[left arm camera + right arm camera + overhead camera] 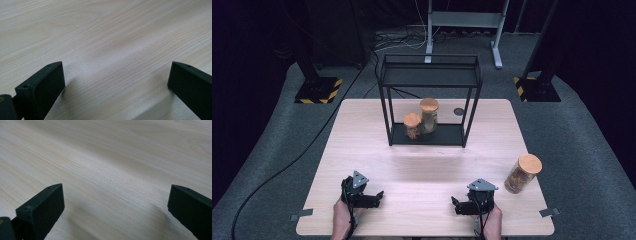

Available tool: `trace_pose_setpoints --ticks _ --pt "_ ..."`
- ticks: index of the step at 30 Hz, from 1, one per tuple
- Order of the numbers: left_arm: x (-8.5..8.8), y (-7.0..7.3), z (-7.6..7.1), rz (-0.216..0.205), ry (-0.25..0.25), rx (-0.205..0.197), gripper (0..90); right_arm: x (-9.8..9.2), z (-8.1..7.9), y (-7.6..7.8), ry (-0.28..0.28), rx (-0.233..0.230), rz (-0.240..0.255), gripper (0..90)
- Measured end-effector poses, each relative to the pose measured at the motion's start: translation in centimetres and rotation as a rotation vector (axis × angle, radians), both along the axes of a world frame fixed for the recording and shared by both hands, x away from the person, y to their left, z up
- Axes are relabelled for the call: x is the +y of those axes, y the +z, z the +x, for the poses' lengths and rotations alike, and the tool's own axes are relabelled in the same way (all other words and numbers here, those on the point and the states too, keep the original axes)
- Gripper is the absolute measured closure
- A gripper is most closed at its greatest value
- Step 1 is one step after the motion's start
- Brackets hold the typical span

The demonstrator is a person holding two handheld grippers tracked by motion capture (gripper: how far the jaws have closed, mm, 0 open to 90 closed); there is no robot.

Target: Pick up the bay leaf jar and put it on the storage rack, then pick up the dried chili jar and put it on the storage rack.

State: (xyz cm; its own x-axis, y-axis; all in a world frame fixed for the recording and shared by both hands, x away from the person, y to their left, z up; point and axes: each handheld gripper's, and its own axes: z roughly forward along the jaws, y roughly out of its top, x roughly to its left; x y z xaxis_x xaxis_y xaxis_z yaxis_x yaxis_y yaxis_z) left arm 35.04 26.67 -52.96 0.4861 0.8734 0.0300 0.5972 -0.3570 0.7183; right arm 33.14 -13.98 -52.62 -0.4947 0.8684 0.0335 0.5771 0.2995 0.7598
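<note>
Two glass jars with cork lids stand on the bottom shelf of a black wire rack (pixel 387 100): a short one (pixel 412 125) and a taller one (pixel 429 114) behind it. A third cork-lidded jar (pixel 523 173) stands on the table near its right edge. My left gripper (pixel 378 195) rests low at the front left of the table, jaws wide apart over bare wood (pixel 116 75). At the front right, my right gripper (pixel 455 204) is likewise open over bare wood (pixel 116 197), a short way left of the third jar.
The light wooden table (pixel 422 160) has a small dark disc (pixel 458 112) at the back, right of the rack. The rack's top shelf (pixel 430 76) holds nothing. Black stands with hazard-striped bases (pixel 318 90) and a cable (pixel 287 165) sit on the grey floor.
</note>
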Motion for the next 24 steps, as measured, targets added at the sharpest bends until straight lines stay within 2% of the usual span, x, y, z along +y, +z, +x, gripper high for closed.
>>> trace_pose_setpoints --ticks 4,13,24 --pt "0.04 -0.01 0.04 -0.003 -0.001 0.003 0.5 -0.36 -0.03 0.04 -0.013 -0.002 0.024 0.1" --pt "0.01 -0.01 0.01 -0.001 0.000 0.001 0.5 -0.53 -0.01 0.05 -0.023 0.000 0.040 0.1" --pt "0.02 0.00 0.01 -0.001 0.000 0.001 0.5 -0.41 0.09 0.01 -0.013 0.010 0.028 0.1"
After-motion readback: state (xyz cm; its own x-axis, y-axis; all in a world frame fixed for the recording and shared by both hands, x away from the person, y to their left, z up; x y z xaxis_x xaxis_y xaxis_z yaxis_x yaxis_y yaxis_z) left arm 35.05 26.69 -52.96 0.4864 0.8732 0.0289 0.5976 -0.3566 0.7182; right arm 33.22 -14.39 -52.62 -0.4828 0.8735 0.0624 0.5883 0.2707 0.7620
